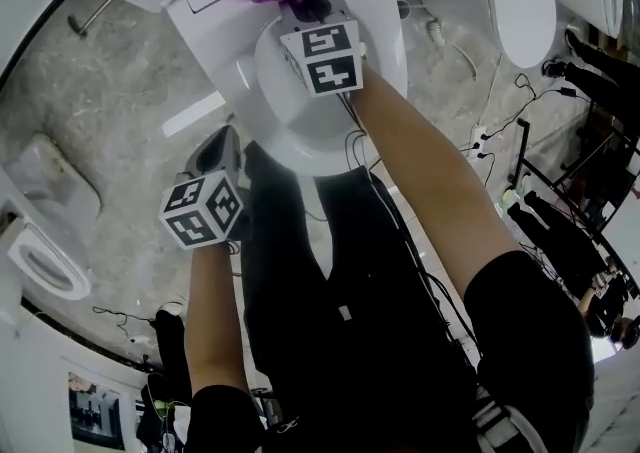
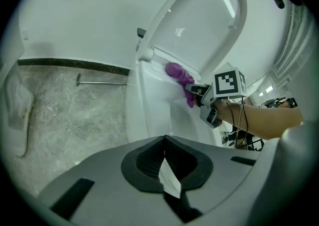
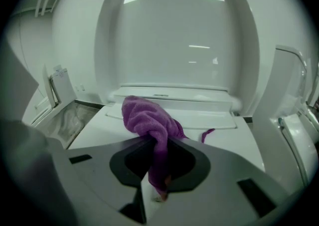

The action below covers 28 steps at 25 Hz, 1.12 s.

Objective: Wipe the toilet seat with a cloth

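Two grippers closed: right gripper [image 3: 157, 190] pinching partly hidden purple cloth [image 3: 147, 120], left gripper [image 2: 167, 170] empty.

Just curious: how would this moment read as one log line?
right gripper: shut on cloth | cloth: on toilet below raised lid | left gripper: shut, empty

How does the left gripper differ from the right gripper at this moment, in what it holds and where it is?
The right gripper is shut on the purple cloth; the left gripper is shut on nothing. The right gripper reaches the rear of the toilet, below the raised lid; the left gripper hangs beside the toilet, touching nothing. Both carry a marker cube and have their jaws together.
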Each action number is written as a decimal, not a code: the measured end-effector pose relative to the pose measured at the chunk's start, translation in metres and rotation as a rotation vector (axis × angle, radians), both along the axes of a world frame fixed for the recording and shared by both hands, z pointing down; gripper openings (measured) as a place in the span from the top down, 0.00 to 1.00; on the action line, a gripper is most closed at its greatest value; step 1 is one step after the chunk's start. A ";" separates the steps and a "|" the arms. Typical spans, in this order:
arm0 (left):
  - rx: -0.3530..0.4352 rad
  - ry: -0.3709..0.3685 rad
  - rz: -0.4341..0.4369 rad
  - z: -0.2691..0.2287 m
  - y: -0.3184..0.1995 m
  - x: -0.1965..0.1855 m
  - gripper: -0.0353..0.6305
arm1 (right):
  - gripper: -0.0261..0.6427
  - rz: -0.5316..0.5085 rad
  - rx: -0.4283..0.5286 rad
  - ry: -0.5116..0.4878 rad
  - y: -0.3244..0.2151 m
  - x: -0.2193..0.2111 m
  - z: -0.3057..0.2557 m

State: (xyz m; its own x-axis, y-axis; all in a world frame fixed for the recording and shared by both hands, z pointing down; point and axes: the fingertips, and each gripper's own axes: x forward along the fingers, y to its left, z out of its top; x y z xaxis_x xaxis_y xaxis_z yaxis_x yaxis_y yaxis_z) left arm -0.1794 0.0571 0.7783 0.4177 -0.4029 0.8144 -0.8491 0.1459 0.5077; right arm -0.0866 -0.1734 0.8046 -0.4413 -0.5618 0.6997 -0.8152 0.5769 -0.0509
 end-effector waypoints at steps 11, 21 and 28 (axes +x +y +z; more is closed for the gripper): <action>0.051 -0.043 -0.062 -0.036 -0.032 0.044 0.94 | 0.87 0.034 -0.030 0.069 -0.025 0.079 -0.020; 0.289 -0.209 -0.187 -0.198 -0.095 0.048 0.94 | 0.87 0.077 0.150 -0.170 0.009 0.104 -0.238; 0.444 -0.269 -0.158 -0.325 -0.128 0.060 0.94 | 0.87 0.128 0.222 -0.280 0.020 0.127 -0.371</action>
State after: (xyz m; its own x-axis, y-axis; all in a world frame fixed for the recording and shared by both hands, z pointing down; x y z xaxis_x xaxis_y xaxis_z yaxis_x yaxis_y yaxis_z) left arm -0.1190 -0.0714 0.4531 0.1245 -0.7738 0.6211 -0.9425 0.1035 0.3178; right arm 0.0399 -0.1531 0.4336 -0.5145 -0.7494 0.4167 -0.8537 0.4931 -0.1674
